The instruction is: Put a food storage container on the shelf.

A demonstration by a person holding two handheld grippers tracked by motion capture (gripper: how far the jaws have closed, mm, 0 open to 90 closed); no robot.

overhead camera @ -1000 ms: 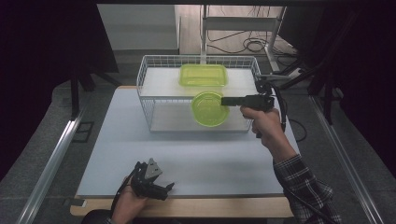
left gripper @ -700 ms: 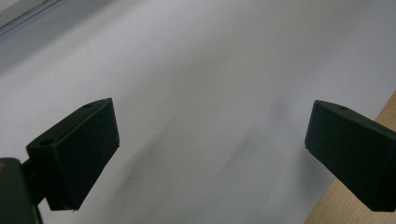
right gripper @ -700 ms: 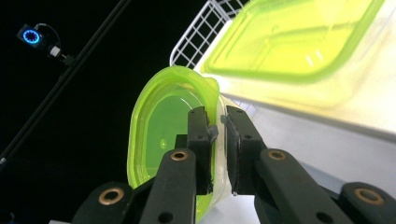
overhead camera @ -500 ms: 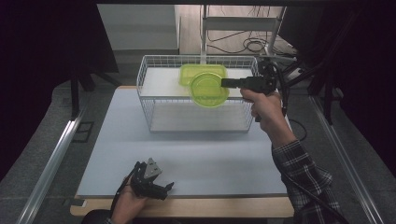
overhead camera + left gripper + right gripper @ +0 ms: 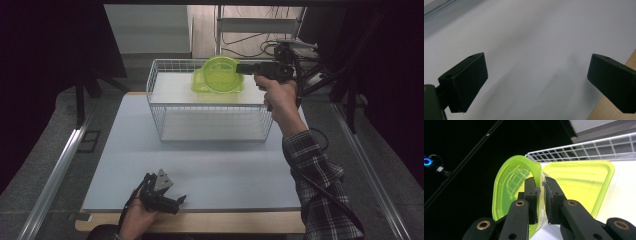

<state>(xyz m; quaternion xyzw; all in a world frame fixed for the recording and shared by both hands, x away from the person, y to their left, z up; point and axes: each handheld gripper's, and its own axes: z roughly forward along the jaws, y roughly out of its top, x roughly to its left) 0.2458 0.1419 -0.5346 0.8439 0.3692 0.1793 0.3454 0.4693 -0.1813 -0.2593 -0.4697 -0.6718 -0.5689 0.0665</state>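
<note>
The right gripper (image 5: 243,69) has its jaws closed thin on the rim of a round translucent lime-green plastic bowl (image 5: 218,74), held on edge above the far side of the white wire basket (image 5: 165,112), just in front of a rectangular lime-green plastic container (image 5: 584,180) lying inside. That narrow pinch on a slick rim looks risky: the bowl could twist or slip out and knock the container. Its mouth seems to face the near side, its rim plane upright; the left gripper (image 5: 162,195) rests wide open and empty on the pale counter (image 5: 120,150), near left.
</note>
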